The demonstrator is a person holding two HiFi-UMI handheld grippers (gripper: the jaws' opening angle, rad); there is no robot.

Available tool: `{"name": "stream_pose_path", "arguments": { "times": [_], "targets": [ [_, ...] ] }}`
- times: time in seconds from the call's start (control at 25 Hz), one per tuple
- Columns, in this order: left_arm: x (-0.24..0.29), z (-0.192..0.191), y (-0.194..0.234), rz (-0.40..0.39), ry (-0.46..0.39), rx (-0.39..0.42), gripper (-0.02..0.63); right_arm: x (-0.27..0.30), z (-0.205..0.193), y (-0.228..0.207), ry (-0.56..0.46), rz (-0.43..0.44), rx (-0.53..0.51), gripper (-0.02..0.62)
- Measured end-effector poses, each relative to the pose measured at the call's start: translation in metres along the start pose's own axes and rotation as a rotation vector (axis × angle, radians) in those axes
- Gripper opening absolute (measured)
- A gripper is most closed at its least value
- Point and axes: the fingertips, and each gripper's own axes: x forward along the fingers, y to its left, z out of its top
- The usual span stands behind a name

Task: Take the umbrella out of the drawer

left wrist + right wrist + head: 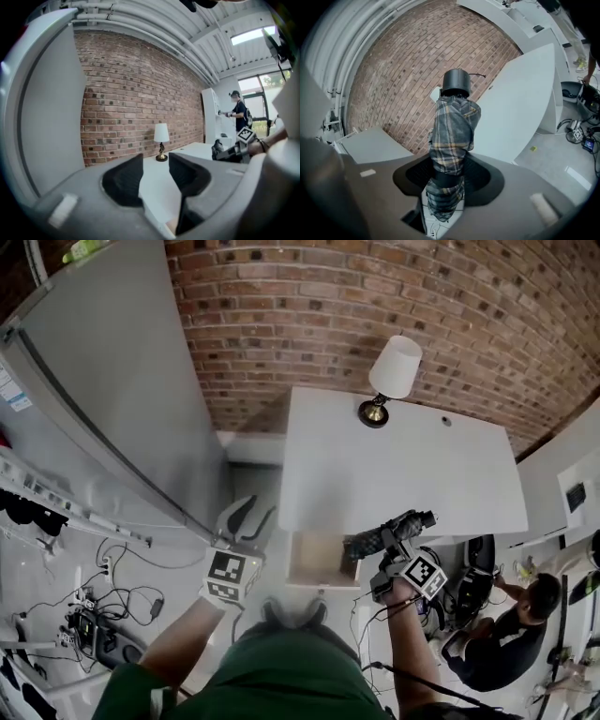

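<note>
The right gripper [449, 176] has its two dark jaws clamped on the umbrella [452, 131], a folded one in grey plaid cloth with yellow lines. A black strap wraps the umbrella just where the jaws press on it. Its round black end cap points away from the camera, toward the upper middle of the right gripper view, and a short stretch of cloth hangs below the jaws. In the head view the umbrella sits right of centre in the lower half, slanting up to the right, with its lower end over the right edge of the open drawer [314, 563]. The drawer stands pulled out from under the white table [403, 465], its pale wooden inside showing. The left gripper [155, 176] has its jaws apart with nothing between them; through the gap only the tabletop shows. In the head view it sits left of the drawer. A lamp [389, 376] with a white shade stands at the table's far edge, against the brick wall [375, 296]. A person [511, 634] crouches at the lower right.
</note>
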Motion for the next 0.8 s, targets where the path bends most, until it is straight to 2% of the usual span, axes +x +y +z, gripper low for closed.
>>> {"name": "stream_pose_path", "arguments": {
  "times": [0.16, 0.32, 0.68, 0.8],
  "targets": [
    [0.002, 0.007, 0.015, -0.001, -0.017, -0.006, 0.166, 0.01, 0.016, 0.003, -0.028, -0.017, 0.0, 0.184],
    [0.01, 0.011, 0.028, 0.02, -0.018, -0.002, 0.166, 0.027, 0.027, -0.012, -0.025, -0.035, 0.031, 0.184],
    [0.054, 0.016, 0.034, 0.103, 0.016, 0.015, 0.163, 0.1, 0.073, -0.074, 0.073, -0.092, 0.047, 0.186],
    [0.074, 0.016, 0.034, 0.139, 0.034, 0.014, 0.163, 0.127, 0.091, -0.104, 0.103, -0.121, 0.105, 0.186]
  ]
}}
